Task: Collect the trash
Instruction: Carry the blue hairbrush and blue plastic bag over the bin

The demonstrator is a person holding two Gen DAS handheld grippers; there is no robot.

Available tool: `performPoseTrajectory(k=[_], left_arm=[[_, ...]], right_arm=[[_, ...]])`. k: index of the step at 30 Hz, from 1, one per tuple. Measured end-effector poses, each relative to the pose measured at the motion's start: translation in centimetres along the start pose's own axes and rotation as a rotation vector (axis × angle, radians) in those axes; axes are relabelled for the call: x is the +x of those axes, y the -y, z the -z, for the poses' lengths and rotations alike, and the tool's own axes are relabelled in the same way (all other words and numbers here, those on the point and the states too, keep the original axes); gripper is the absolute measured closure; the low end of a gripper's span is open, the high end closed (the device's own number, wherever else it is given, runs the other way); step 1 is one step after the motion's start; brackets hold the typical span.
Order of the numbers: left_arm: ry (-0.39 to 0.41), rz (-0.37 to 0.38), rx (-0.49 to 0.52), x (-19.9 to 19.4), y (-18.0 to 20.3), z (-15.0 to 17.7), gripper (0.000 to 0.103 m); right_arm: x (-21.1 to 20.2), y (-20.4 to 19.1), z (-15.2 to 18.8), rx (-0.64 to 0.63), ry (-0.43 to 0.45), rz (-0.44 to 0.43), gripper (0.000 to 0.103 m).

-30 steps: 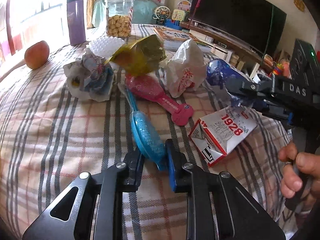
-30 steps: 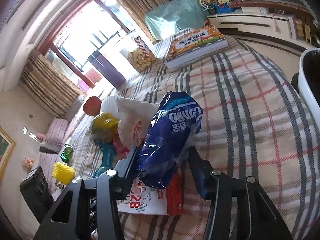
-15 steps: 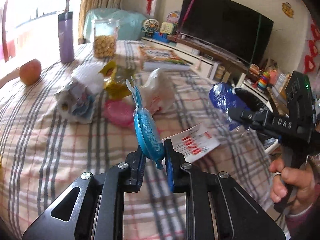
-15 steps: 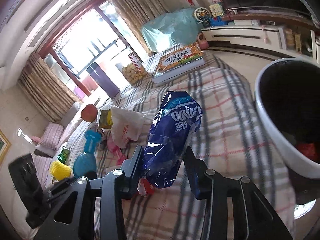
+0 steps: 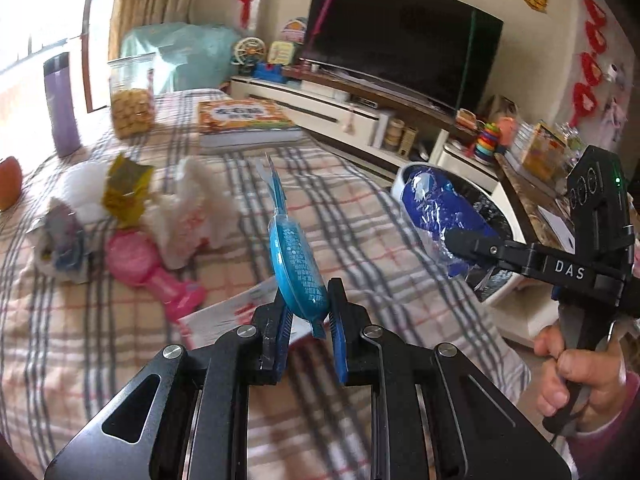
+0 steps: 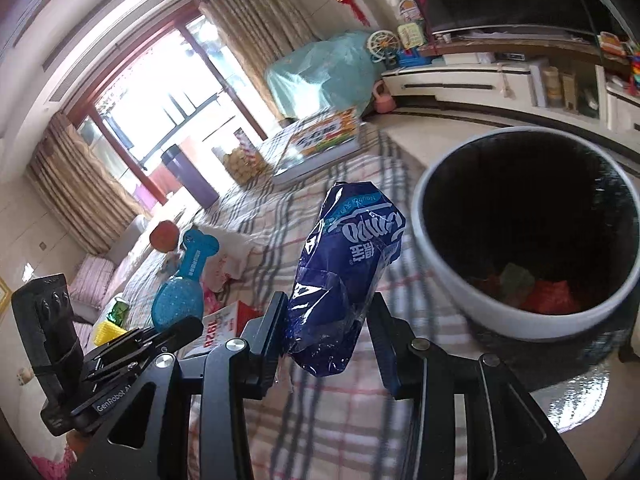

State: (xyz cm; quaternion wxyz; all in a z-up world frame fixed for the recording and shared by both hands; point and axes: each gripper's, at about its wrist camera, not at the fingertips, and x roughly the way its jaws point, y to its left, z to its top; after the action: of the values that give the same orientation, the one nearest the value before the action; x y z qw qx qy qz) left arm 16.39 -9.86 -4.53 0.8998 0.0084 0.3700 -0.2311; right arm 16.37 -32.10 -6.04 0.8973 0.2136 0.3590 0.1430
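**Both hand-held grippers loaded, bin now close**

The white trash bin (image 6: 520,320) is your landmark: it fills the right wrist view now, where a second ago only its rim showed. Your right hand-held gripper (image 6: 326,338) tilts downward just left of the bin, pinching the blue wrapper (image 6: 344,276). Your left hand-held gripper (image 5: 308,322), farther from the bin, has lifted off the plaid surface (image 5: 360,220) and pinches the blue fish-shaped package (image 5: 298,268).
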Motion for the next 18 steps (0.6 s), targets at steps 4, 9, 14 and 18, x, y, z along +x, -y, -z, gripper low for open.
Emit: performPoseTrajectory(k=[4, 9, 14, 18], left_arm=[[-0.016, 0.022, 0.025, 1.0, 1.6, -0.3, 0.087], [-0.032, 0.044, 0.053, 2.4, 3.6, -1.0, 0.087], [-0.030, 0.064, 0.095, 3.1, 5.6, -1.8, 0.087], [-0.032, 0.084, 0.120, 3.7, 7.0, -2.4, 0.087]], right_arm=[[-1.3, 1.5, -0.2, 0.014, 0.017, 0.028, 0.062], [-2.5, 2.9, -0.4, 0.030, 0.035, 0.052, 0.062], [-3.6, 4.1, -0.6, 0.043, 0.052, 0.069, 0.062], [-4.1, 5.2, -1.1, 0.048, 0.060, 0.085, 0.062]])
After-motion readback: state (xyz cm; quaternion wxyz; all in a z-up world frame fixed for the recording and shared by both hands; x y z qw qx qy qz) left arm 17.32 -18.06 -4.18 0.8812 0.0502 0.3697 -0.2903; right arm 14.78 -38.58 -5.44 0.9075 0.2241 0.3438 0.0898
